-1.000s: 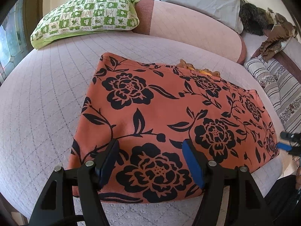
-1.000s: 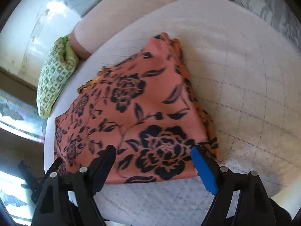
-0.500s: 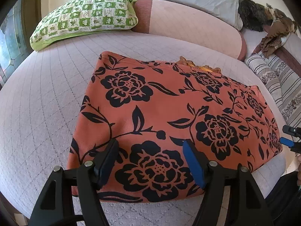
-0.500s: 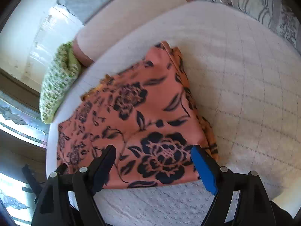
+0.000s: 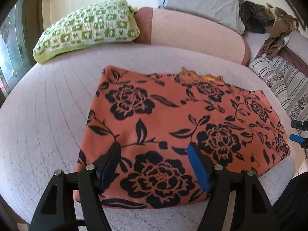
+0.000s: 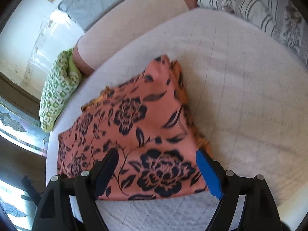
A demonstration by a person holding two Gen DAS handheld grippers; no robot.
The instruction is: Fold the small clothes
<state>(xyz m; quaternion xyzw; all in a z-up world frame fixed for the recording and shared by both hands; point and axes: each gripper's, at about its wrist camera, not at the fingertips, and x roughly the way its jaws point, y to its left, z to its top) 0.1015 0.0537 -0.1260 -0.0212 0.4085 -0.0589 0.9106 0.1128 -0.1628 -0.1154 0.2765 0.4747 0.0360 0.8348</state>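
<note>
Garment: I see the orange floral cloth (image 5: 173, 127) lying folded flat on the quilted bed (image 5: 44, 115), near the bed's front edge, black roses facing up.
Frayed edge: a brighter orange fringe (image 5: 202, 76) shows along the cloth's far side in the left view; in the right view it runs down the cloth's right side.
Left claw: my left claw (image 5: 154, 154) hangs above the cloth's near left part, jaws standing apart, nothing pinched between them.
Right claw: my right claw (image 6: 156, 159) hangs above the near right corner of the cloth (image 6: 138, 134), jaws wide apart, its blue pad (image 6: 208, 173) at the cloth's right edge; I cannot tell whether it touches the fabric.
Across views: the right claw's blue tip (image 5: 297, 137) pokes in at the far right of the left view, beside the cloth's end.
Background: a green checked pillow (image 5: 86, 28) rests at the head of the bed against a pink bolster (image 5: 192, 36); a striped cushion (image 5: 284, 82) lies to the right.
</note>
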